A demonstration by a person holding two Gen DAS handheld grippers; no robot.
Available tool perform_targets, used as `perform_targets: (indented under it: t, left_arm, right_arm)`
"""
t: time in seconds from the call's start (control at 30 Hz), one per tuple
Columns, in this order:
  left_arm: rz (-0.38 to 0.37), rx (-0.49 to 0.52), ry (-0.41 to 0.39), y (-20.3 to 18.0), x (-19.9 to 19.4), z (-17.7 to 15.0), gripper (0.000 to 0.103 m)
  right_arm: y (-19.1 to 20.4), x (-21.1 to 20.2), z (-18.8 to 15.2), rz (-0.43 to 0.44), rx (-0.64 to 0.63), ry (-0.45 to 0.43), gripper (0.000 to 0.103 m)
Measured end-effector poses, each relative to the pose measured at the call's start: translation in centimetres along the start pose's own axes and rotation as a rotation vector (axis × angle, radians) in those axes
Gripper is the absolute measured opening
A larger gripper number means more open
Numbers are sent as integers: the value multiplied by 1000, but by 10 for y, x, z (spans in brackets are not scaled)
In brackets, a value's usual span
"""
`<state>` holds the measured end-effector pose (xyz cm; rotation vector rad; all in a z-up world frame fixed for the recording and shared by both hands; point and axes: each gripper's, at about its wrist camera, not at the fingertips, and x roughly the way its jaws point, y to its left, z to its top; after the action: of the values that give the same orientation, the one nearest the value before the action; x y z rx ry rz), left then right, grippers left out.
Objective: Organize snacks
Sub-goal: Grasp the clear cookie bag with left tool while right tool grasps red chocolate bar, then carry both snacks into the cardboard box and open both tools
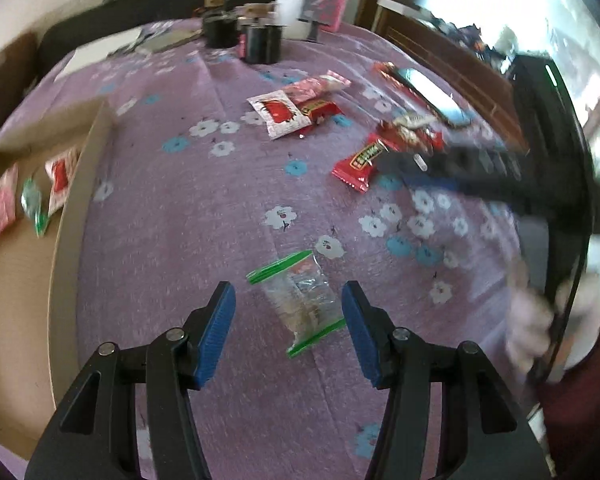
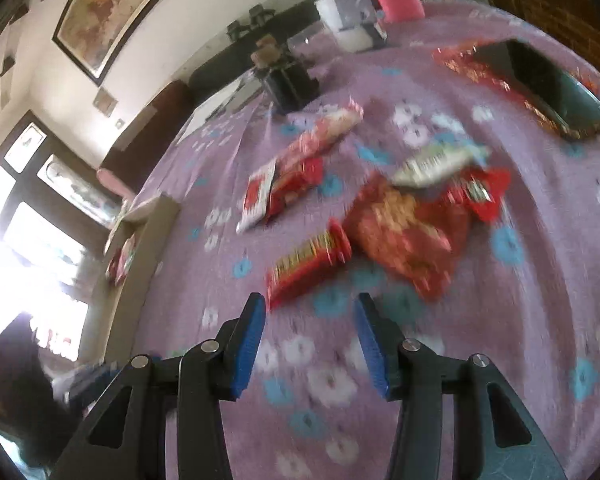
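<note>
Left tongs [image 1: 288,300] gaping wide and empty over a clear green-edged snack bag [image 1: 300,300] on the purple flowered bench [image 1: 180,208], right tongs [image 2: 310,312] open, empty, near a red rectangular snack packet [image 2: 308,266], cardboard box [image 1: 76,184] at left holding packets.

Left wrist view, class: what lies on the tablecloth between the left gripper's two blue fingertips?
A clear snack packet with green ends lies on the purple cloth between the open fingers of the left gripper, not yet gripped. This shows in the left wrist view.
</note>
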<state>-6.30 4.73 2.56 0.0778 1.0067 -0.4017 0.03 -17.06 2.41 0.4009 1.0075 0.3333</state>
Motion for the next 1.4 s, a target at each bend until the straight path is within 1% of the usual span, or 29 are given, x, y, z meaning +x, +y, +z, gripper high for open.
perform_targets:
  t: [0.1,0.2,0.37,0.43,0.47,0.5,0.53,0.57,0.6,0.7,0.87,1.07,1.2,1.33,1.4]
  left_arm:
    - [18,11,12,4,6,1,54]
    - [19,15,5,4,8,2,54]
    - [89,105,-16,-11,18,7,54]
    - [101,114,-31,-13,18,7,54]
    - [104,116,-35,-13,18,6,54]
    - [108,116,-37,-14,18,6,54]
    - [112,106,-39,-13,17,5,50]
    - [87,88,-43,-11,15,4,39]
    - [85,80,-46,-10,14,3,37]
    - [77,54,-66,-8,6,0,36]
    - [37,-7,-104,5,-16,-4,36]
    - [2,-109,-160,35,-52,-8,36]
    - [38,-177,-194,70,-77,-12,36]
    - [131,-249,-204,116,-92,-19,36]
    - [163,-292,-197,140,-96,-21,36]
  right_arm:
    - [8,14,13,-50,9,7,54]
    - [21,26,21,-118,-23,2,56]
    - [37,36,20,-213,-107,-7,56]
    - [42,37,17,-258,-156,-8,51]
    - [45,37,14,-282,-177,-11,44]
    - [46,36,11,-290,-196,-15,44]
    - [45,35,10,-282,-200,-17,43]
    - [44,33,8,-276,-200,-17,41]
    - [42,30,6,-269,-200,-18,41]
    - [38,23,-1,-232,-193,-19,40]
    - [37,8,-9,-185,-181,-33,39]
    - [56,-9,-8,-142,-199,-52,39]
    - [83,-15,-10,-115,-241,-64,39]
    - [114,-13,-11,-72,-283,-59,39]
    - [133,-8,-11,-46,-306,-51,39]
